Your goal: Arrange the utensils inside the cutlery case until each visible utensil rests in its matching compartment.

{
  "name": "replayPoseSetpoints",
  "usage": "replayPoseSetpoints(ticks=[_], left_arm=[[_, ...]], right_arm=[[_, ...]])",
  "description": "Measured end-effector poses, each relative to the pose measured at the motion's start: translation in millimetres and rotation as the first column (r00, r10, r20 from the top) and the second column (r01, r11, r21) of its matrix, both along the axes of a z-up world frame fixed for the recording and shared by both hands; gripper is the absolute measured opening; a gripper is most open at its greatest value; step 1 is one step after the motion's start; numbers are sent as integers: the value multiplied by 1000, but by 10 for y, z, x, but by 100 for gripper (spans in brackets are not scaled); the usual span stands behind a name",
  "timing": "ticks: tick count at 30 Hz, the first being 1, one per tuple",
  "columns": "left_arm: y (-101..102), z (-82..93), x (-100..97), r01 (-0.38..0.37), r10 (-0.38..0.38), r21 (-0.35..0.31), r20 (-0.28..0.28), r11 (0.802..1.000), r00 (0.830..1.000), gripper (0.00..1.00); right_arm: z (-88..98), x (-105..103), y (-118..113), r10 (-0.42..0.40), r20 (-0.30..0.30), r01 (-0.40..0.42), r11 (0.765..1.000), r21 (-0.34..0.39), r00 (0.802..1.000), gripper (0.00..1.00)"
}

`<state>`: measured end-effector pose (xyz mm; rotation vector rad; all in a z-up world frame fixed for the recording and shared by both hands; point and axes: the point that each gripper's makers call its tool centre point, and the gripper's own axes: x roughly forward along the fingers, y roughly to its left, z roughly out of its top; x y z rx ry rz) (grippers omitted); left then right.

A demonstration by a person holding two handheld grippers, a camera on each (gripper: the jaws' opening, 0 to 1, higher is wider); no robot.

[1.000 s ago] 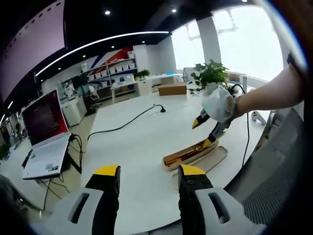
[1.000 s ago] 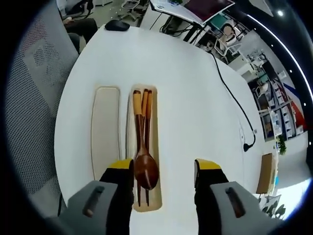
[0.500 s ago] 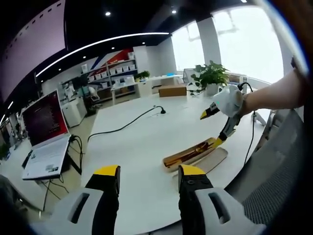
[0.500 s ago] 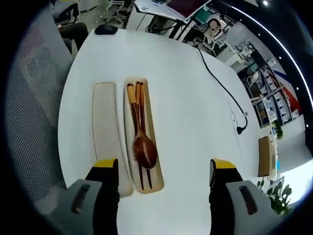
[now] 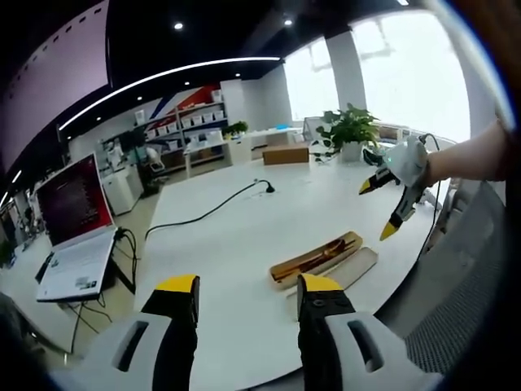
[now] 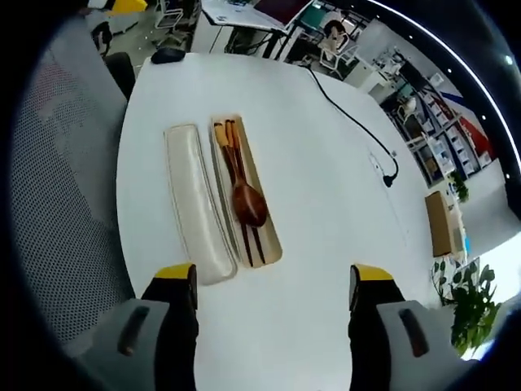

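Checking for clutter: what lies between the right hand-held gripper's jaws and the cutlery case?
Only bare white table, seen in the right gripper view, separates the right hand-held gripper from the cutlery case.

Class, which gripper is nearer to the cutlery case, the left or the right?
Right. The right gripper hangs open above the cutlery case, at its far end. The left gripper waits open, farther back along the table.

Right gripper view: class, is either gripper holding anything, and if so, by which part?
Nothing is held. The right gripper and left gripper are both open and empty; the spoon and chopsticks lie in the case.
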<state>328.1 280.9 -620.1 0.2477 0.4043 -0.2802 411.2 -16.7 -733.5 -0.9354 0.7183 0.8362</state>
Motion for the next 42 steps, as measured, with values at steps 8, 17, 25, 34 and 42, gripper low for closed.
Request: replayPoseSetpoints(ticks=[8,17,25,34,42], left_arm=[[-79,-59,-37,42,-41,24,-34,999,999,49],[-157,-89,-50,91,-88,54,-46,994,995,49],[-270,-144,-71,148,-142,75,-73,986,987,49],[-421,-306,-161,239,-223,78,-170,968,960,49],[-558,-294,-114,364,-360,-5,-165,931,918,50]], right_arm=[[54,-199,-141,-37,2,37,999,17,999,73],[112,-382,-239,-91,3,90,994,59,996,73],[119,-449,-283,-114,2,113,991,65,994,71],[-42,-546,-122,-52,-33,53,997,53,998,71],[-100,-638,-12,10,-78,-2,995,98,997,69]])
